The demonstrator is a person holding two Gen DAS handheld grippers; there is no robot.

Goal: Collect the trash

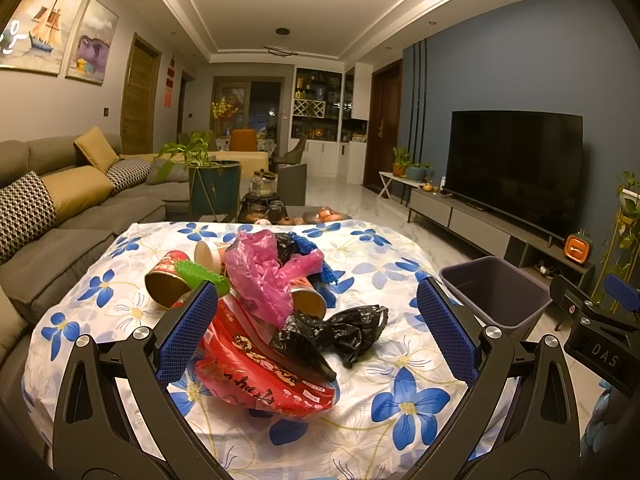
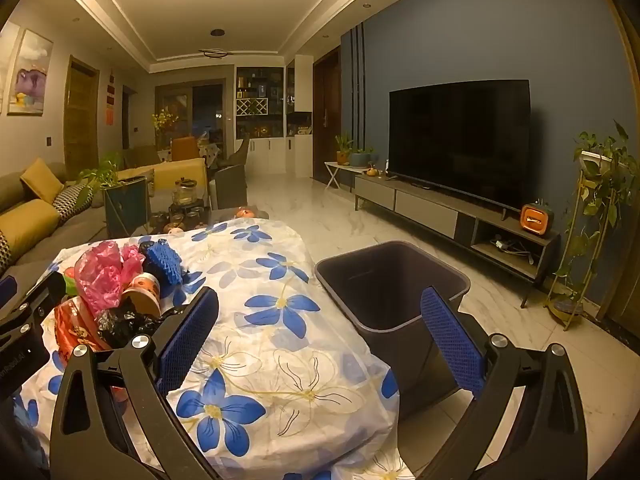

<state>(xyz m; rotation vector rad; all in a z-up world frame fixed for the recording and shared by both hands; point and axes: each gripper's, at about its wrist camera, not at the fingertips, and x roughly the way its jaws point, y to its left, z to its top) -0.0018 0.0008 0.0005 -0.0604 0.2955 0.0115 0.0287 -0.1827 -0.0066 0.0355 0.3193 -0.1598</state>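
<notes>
We see our right gripper point(image 2: 320, 332) spread wide above a flowered tablecloth point(image 2: 280, 320), a dark bin point(image 2: 400, 304) just beside it.

Trash pile point(image 1: 276, 300) crowds the table's point(image 2: 280, 344) left; its right side lies bare; bin point(image 2: 394, 280) mouth unobstructed.

Crinkled glossy plastic bags point(image 1: 260, 276), seemingly paper cups point(image 1: 166, 284), on floral cloth point(image 1: 360, 432).

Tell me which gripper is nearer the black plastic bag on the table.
Left. The left gripper is open with the black plastic bag lying between its fingers. The right gripper is off to the bag's right, open over bare tablecloth toward the bin.
</notes>
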